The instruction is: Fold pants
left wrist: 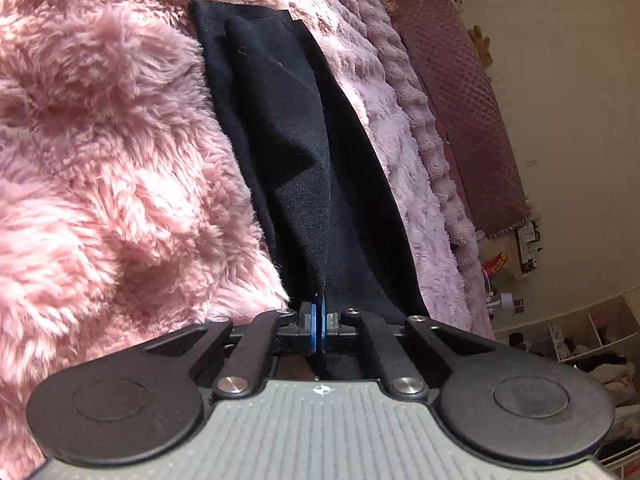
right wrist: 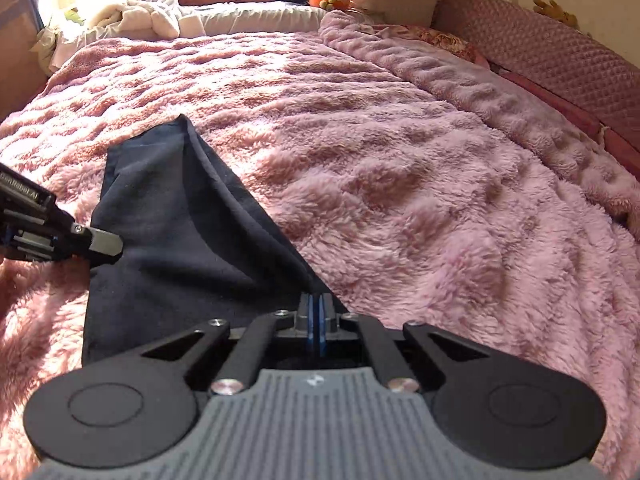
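The dark navy fabric pants are spread on the fluffy pink blanket of the bed. An edge is pinched by the closed jaws of the left gripper and another by the right gripper.

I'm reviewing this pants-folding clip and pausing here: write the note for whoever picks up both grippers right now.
Left gripper: shut, pinching an edge of the black pants.
Right gripper: shut on the opposite edge of the pants; the cloth ridges up from the jaws.
Pants lie as a long dark strip on the pink fluffy blanket, already narrowed lengthwise.
Done: both near corners gripped.
Left: probably lift and carry this end over to the far end, then smooth flat.
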Motion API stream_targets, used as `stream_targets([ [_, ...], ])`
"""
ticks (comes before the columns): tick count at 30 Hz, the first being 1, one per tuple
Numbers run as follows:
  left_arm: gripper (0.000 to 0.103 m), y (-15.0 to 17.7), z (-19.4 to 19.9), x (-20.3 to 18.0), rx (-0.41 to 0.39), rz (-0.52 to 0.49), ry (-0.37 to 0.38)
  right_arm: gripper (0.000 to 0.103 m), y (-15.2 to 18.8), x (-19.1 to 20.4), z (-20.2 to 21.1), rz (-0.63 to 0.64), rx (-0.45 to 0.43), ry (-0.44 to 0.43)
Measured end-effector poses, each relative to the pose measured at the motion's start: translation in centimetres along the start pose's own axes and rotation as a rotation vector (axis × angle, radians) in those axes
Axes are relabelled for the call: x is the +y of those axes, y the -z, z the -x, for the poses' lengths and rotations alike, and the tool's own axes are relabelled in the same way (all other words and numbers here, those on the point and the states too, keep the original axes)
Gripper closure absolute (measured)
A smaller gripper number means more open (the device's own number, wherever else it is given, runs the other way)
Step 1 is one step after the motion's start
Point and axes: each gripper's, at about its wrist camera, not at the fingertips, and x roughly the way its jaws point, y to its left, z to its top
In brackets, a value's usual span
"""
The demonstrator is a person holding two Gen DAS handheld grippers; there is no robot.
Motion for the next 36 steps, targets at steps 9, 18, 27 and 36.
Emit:
stream_targets([
  [9, 0.089, -1.6, 1.4, 2.9, -0.086, 0.120, 0.105, 0.076, -1.4, -0.4, -1.6, -0.177, -0.028, -0.040],
  [18, 0.089, -5.4, 0.7, 7.1, -0.172, 0.307, 0.205, 0.071, -4.0, 4.2, -2.6, -0.079, -0.090, -0.081],
  [27, 0.090, -8.6, -0.4, 7.3, -0.194, 0.387, 0.207, 0.071, -3.4, 5.5, -2.4, -0.112, -0.101, -0.124],
  [36, 0.094, -10.6, 4.0, 5.8, -0.391, 0.266, -0.117, 0.071, -2.2, 4.1, -0.3, -0.098, -0.117, -0.017],
])
